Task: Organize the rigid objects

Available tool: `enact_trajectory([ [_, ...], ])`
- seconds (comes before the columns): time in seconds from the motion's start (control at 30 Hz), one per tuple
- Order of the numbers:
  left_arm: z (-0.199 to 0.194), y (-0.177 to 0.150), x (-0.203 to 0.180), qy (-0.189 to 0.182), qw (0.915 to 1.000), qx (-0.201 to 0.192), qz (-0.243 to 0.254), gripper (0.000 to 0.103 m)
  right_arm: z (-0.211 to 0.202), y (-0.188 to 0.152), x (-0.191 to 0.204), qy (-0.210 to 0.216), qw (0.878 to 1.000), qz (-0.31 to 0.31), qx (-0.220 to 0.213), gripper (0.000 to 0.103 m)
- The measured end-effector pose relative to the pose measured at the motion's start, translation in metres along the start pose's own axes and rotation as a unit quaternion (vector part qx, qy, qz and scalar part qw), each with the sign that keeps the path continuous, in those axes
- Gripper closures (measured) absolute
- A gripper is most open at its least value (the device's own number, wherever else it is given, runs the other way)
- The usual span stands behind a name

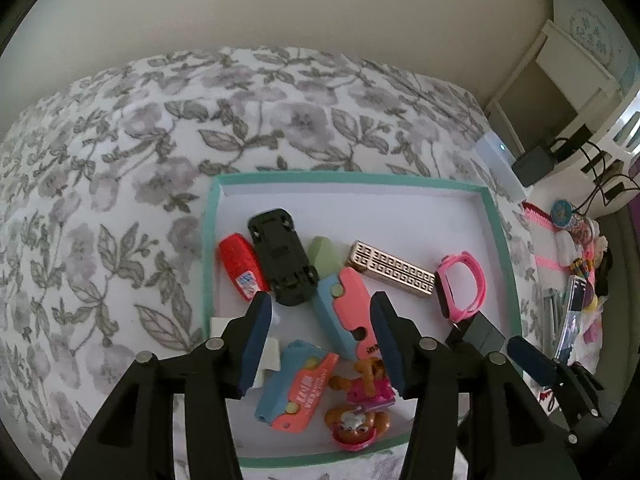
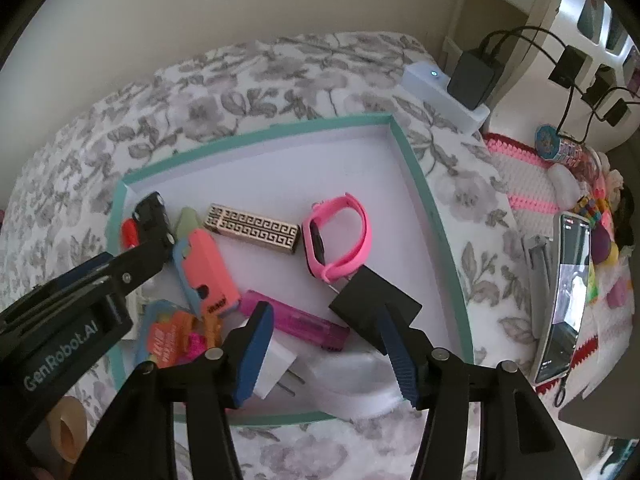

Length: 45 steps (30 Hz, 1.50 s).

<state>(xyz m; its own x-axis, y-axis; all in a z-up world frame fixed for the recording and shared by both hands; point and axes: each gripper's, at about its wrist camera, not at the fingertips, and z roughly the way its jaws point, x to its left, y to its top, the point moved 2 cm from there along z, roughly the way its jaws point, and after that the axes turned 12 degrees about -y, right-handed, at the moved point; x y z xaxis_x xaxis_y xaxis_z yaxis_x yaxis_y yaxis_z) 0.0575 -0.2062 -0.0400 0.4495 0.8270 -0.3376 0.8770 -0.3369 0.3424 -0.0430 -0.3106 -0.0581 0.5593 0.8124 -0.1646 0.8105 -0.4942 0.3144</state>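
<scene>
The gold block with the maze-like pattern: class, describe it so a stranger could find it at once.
Start at the shallow white tray with a teal rim lying on the floral bedspread. Near the tray's middle, the flat rectangular gold block with a dark key-pattern fretwork lies just left of the pink looped wristband watch. It alone is metallic and patterned; its neighbours are plain coloured plastic.

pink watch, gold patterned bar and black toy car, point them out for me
pink watch (image 2: 352,228), right wrist view, on the pink strap loop
gold patterned bar (image 2: 252,230), right wrist view, middle of its patterned top face
black toy car (image 1: 282,256), left wrist view, middle of its upturned underside
</scene>
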Motion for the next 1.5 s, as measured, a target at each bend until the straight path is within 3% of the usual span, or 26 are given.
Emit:
enact_trajectory([
  [0.23,-0.008,0.005,0.017,0.043,0.9989,-0.013,-0.012,0.038,-0.001,0.001,-0.001,-0.003,1.0,0.004,-0.003,0.041],
  [0.27,-0.008,0.005,0.02,0.05,0.9986,-0.014,-0.013,0.033,0.0,0.001,-0.001,-0.004,1.0,0.004,-0.002,0.039],
  [0.33,-0.008,0.006,0.025,0.059,0.998,-0.015,-0.017,0.032,0.002,0.0,-0.001,-0.009,1.0,0.004,-0.002,0.03],
  [0.43,-0.008,0.007,0.031,0.073,0.997,-0.017,-0.019,0.031,0.003,0.001,-0.002,-0.009,1.0,0.004,-0.004,0.025],
  [0.47,-0.008,0.006,0.033,0.078,0.9966,-0.017,-0.019,0.026,0.003,0.001,-0.002,-0.01,1.0,0.004,-0.004,0.024],
  [0.5,-0.007,0.006,0.036,0.083,0.9962,-0.018,-0.02,0.018,0.003,0.001,-0.002,-0.011,1.0,0.004,-0.005,0.019],
  [0.63,-0.005,0.006,0.043,0.092,0.9952,-0.019,-0.027,0.015,0.004,0.001,-0.002,-0.019,1.0,0.001,-0.01,0.001],
  [0.87,-0.005,0.005,0.055,0.116,0.9922,-0.028,-0.035,0.003,0.004,0.002,0.0,-0.021,1.0,-0.005,-0.02,0.0],
  [1.1,-0.007,0.004,0.066,0.091,0.9938,-0.028,-0.058,0.002,0.006,0.0,0.007,-0.02,0.999,-0.018,-0.025,0.0],
  [1.5,-0.039,-0.008,0.065,0.113,0.9906,-0.065,-0.041,0.002,-0.005,-0.008,0.013,-0.013,0.999,-0.012,-0.034,0.0],
])
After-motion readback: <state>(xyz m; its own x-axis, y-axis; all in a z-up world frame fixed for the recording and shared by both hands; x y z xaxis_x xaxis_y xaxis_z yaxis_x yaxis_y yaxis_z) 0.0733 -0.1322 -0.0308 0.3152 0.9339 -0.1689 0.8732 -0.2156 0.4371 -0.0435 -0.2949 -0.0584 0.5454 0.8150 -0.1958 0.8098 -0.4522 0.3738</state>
